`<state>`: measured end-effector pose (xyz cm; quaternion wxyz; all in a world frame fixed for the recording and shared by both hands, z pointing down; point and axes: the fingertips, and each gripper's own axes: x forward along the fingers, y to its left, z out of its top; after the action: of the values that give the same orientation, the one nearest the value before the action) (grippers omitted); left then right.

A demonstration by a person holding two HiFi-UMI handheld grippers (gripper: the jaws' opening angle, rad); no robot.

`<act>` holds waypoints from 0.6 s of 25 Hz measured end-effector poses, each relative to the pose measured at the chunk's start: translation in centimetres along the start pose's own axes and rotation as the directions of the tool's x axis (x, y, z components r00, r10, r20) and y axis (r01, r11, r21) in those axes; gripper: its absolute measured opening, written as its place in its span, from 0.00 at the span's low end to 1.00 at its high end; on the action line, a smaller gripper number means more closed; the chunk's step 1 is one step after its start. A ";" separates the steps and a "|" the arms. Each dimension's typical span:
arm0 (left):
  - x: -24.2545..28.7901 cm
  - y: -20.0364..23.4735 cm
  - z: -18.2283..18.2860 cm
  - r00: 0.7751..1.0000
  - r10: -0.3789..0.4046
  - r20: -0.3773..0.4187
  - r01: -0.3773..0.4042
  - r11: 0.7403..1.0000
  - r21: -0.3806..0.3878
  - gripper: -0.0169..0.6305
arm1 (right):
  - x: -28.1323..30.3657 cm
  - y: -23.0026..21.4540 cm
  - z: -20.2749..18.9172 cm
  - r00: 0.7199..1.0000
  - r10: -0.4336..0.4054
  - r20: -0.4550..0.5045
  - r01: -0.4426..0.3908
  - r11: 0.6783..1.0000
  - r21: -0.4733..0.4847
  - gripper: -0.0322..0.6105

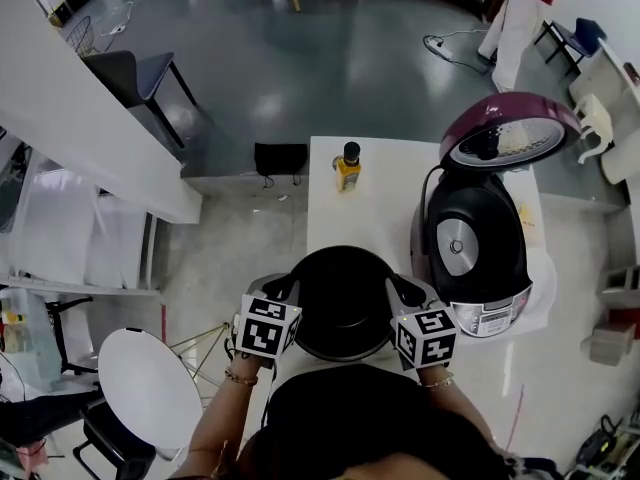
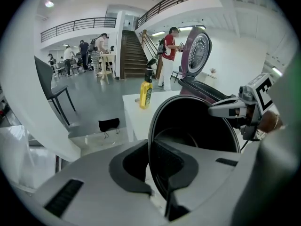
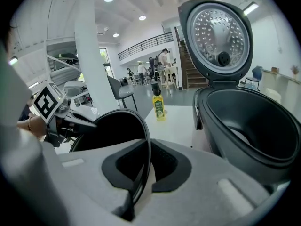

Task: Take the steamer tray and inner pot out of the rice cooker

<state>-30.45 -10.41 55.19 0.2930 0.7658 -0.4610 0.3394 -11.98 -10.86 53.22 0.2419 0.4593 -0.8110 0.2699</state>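
Note:
I hold the black inner pot (image 1: 343,303) by its rim, just above the near end of the white table (image 1: 372,218). My left gripper (image 1: 290,290) is shut on the pot's left rim, and my right gripper (image 1: 398,290) is shut on its right rim. In the left gripper view the rim of the pot (image 2: 197,121) runs between the pads of the left gripper (image 2: 157,171). In the right gripper view the right gripper (image 3: 140,182) clamps the pot (image 3: 110,126) the same way. The purple rice cooker (image 1: 478,258) stands to the right, its lid (image 1: 510,133) raised and its cavity (image 3: 256,121) dark.
A yellow bottle (image 1: 347,166) stands at the table's far end. A pale round rim (image 1: 545,293) shows behind the cooker's right side. A white round stool (image 1: 150,388) stands at the lower left and a dark chair (image 1: 135,73) further off. A person (image 1: 520,13) stands beyond.

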 end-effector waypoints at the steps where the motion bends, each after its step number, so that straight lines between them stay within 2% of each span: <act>1: 0.2 0.0 0.2 1.000 -0.004 -0.001 0.004 1.000 0.003 0.07 | 0.2 -0.2 0.0 1.000 -0.001 -0.002 0.001 1.000 0.008 0.10; 10: 2.2 0.6 2.1 1.000 -0.020 0.005 0.019 1.000 0.010 0.07 | 2.2 -2.0 0.7 1.000 -0.019 -0.002 0.019 0.999 0.043 0.10; 15: 3.0 0.9 2.3 1.000 -0.012 -0.002 0.012 1.000 0.002 0.07 | 3.0 -2.6 0.8 0.999 -0.038 0.012 0.038 0.999 0.023 0.10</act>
<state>-29.68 -14.11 56.31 0.2948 0.7685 -0.4556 0.3390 -11.23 -14.38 55.09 0.2368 0.4790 -0.8004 0.2718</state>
